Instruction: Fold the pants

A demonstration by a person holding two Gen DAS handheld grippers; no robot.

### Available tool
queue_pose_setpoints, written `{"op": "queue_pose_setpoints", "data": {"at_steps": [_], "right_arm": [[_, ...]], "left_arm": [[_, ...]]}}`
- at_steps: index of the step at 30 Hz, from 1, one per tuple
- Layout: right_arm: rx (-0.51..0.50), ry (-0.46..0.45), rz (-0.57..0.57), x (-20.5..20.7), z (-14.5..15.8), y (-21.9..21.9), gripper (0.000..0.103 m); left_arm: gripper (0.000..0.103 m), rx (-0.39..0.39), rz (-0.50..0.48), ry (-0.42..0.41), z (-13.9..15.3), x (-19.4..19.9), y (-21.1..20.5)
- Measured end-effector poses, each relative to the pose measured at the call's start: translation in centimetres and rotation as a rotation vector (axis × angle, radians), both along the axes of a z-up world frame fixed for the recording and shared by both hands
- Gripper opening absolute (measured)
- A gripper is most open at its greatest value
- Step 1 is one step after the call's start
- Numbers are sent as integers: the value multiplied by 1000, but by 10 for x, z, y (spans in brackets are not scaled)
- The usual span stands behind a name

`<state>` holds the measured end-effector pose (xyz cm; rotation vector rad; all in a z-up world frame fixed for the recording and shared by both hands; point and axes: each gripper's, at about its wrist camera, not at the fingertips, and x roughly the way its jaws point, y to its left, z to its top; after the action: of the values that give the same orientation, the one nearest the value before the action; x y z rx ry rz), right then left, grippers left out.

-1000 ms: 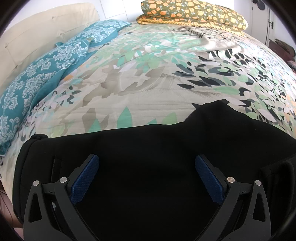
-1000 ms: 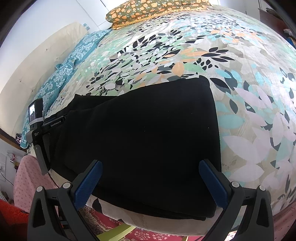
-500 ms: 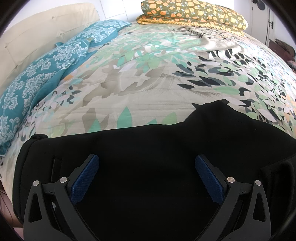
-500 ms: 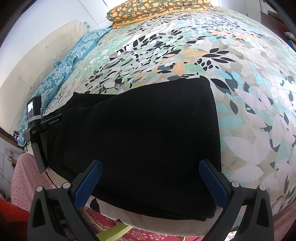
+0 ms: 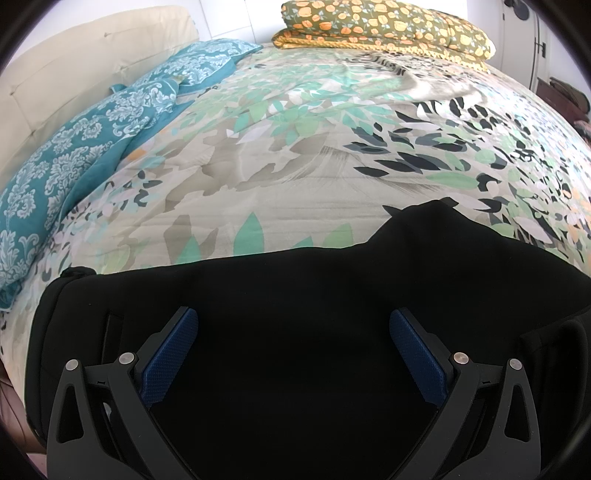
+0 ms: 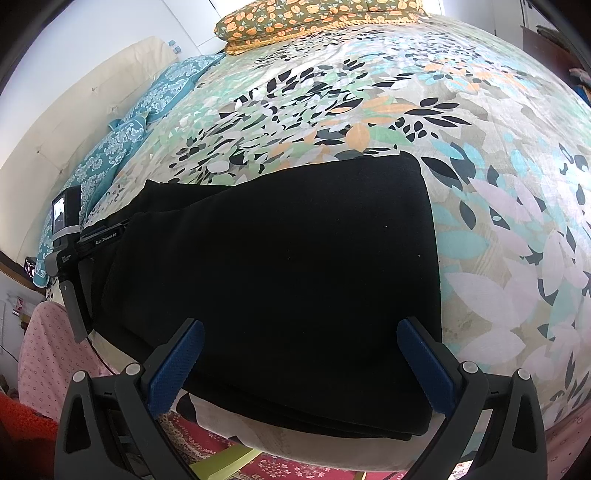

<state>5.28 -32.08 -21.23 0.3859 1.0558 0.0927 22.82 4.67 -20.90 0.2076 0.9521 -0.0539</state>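
Note:
Black pants (image 6: 280, 266) lie flat along the near edge of the bed, legs laid one over the other. In the left wrist view the pants (image 5: 295, 332) fill the lower half, with the waist end at the left. My left gripper (image 5: 293, 325) is open and empty, hovering just above the waist part. My right gripper (image 6: 301, 336) is open and empty above the leg end near the bed's front edge. The left gripper's body (image 6: 74, 240) shows at the far left of the right wrist view.
The bed has a leaf-print cover (image 5: 295, 155). Teal patterned pillows (image 5: 92, 140) lie along the cream headboard (image 5: 74, 66). An orange-flowered pillow (image 5: 384, 26) sits at the far side. A pink cloth (image 6: 48, 354) and a red rug (image 6: 280, 465) lie below the bed's edge.
The right wrist view has shifted slightly; otherwise both grippers stay open and the pants have not moved.

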Motion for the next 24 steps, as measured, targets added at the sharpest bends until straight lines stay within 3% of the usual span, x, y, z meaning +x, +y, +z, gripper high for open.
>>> {"op": "queue_pose_setpoints", "data": {"at_steps": [24], "right_arm": [[-60, 12, 21, 2, -1, 5, 103]], "left_arm": [[103, 2, 0, -2, -1, 0, -1]]}}
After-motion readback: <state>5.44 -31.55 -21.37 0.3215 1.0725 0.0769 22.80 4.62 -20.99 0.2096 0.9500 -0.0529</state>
